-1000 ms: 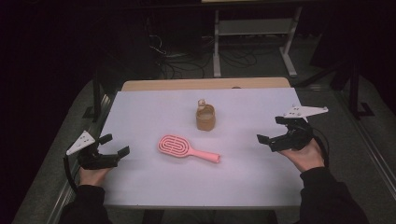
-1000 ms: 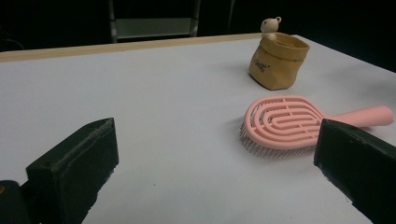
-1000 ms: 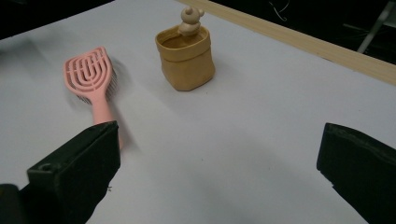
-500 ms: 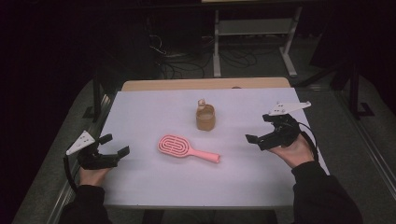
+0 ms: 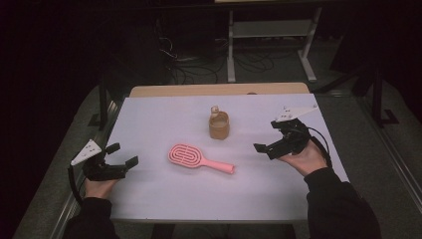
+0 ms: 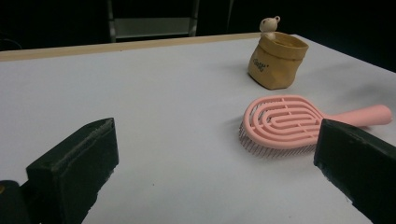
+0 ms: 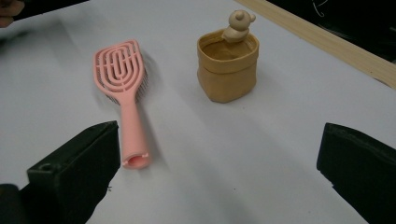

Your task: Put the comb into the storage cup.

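**Two open grippers flanking a pink hairbrush on a white tabletop**

We work at a white table in a dark room; beyond its far wooden edge lie loose cables on the floor and the legs of a light metal stand. Nearest to us, in the high view, both forearms enter from the bottom edge. Our left gripper sits low at the left side of the table, its jaws spread wide and holding nothing; the grey three-cornered plate rides on top of it. In the left gripper view the two black jaws stand far apart with bare tabletop between them. Our right gripper is held above the right side of the table, its jaws likewise parted and empty, pointing inward toward the middle.

Between the two grippers, and touching neither, lies the pink hairbrush, flat on the table with its bristles down. Its oval slotted head points toward our left gripper, and its handle runs toward our right gripper, whose view shows the hollow handle end just beside its left jaw.

Farther back, near the brush head but apart from it, a small tan paper-style pouch stands upright and open-topped. A small pale bear figure perches at its far rim.
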Available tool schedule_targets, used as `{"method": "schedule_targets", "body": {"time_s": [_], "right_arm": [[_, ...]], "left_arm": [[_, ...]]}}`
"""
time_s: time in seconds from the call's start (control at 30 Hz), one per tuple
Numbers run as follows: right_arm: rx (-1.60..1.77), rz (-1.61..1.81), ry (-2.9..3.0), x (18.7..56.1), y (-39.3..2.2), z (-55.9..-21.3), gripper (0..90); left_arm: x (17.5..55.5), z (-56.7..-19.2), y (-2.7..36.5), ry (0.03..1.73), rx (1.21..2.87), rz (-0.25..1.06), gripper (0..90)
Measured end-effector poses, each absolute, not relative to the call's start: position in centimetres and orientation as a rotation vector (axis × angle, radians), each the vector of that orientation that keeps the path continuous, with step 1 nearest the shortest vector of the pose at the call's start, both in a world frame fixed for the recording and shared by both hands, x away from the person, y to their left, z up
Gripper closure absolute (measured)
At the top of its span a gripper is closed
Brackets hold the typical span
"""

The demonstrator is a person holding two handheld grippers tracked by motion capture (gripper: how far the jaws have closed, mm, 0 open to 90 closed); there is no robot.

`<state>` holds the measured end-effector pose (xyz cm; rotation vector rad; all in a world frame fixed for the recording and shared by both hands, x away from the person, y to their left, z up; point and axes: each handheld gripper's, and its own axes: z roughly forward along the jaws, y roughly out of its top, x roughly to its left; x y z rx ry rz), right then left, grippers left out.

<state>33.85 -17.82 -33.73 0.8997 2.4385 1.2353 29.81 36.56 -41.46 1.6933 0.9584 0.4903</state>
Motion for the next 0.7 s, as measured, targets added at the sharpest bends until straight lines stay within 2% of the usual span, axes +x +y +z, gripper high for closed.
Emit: {"method": "schedule_targets", "body": {"time_s": [0.7], "right_arm": [[0.806, 1.209, 2.520, 34.7, -14.2, -33.5, 0.0]], "left_arm": [[29.8, -41.5, 36.6, 0.955, 1.692, 0.489, 0.0]]}}
